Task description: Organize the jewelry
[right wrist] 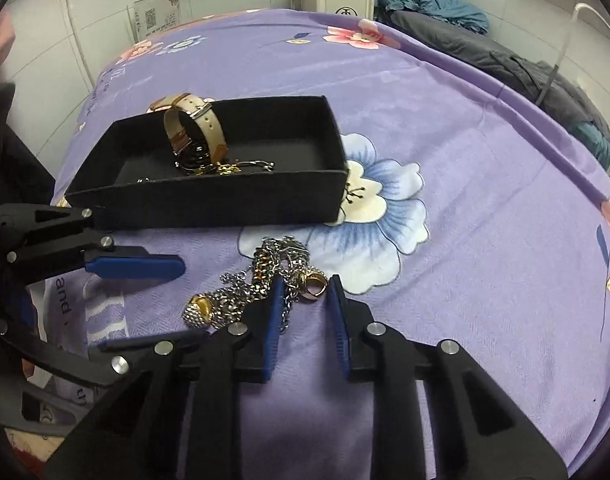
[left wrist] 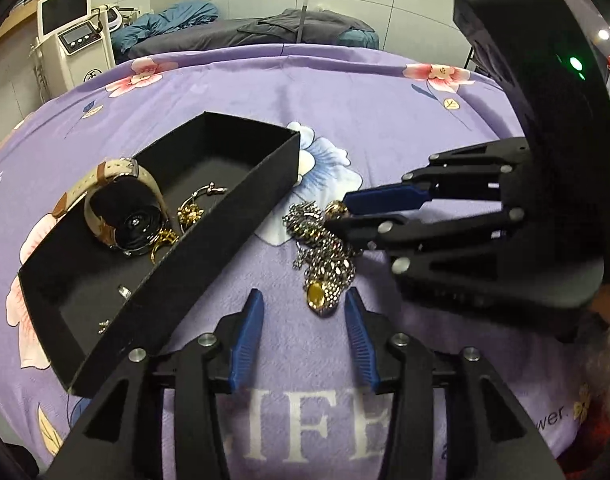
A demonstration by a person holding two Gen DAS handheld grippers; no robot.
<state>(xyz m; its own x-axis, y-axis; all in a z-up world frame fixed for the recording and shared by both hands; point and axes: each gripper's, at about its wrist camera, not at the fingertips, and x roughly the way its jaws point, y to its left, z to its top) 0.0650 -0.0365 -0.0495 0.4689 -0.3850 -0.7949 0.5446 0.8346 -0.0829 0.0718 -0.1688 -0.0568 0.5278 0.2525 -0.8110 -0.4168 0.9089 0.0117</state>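
A black open box [left wrist: 225, 216] [right wrist: 209, 204] lies on the purple cloth and holds a tan-strap watch [left wrist: 121, 204] [right wrist: 193, 132] and gold pieces [left wrist: 189, 212]. A heap of silver chain [left wrist: 325, 252] [right wrist: 261, 280] with a gold pendant [left wrist: 316, 294] [right wrist: 201, 306] lies beside it. My right gripper [right wrist: 304, 284] [left wrist: 339, 216] is open, its fingertips either side of a gold ring [right wrist: 313, 283] at the heap's edge. My left gripper [left wrist: 303, 300] [right wrist: 153, 300] is open and empty, just short of the pendant.
The flowered purple cloth [left wrist: 385, 128] covers the table. Behind it lie dark and blue clothes [left wrist: 265, 28] on a bed, and a white machine with a screen [left wrist: 69, 40] stands by the tiled wall.
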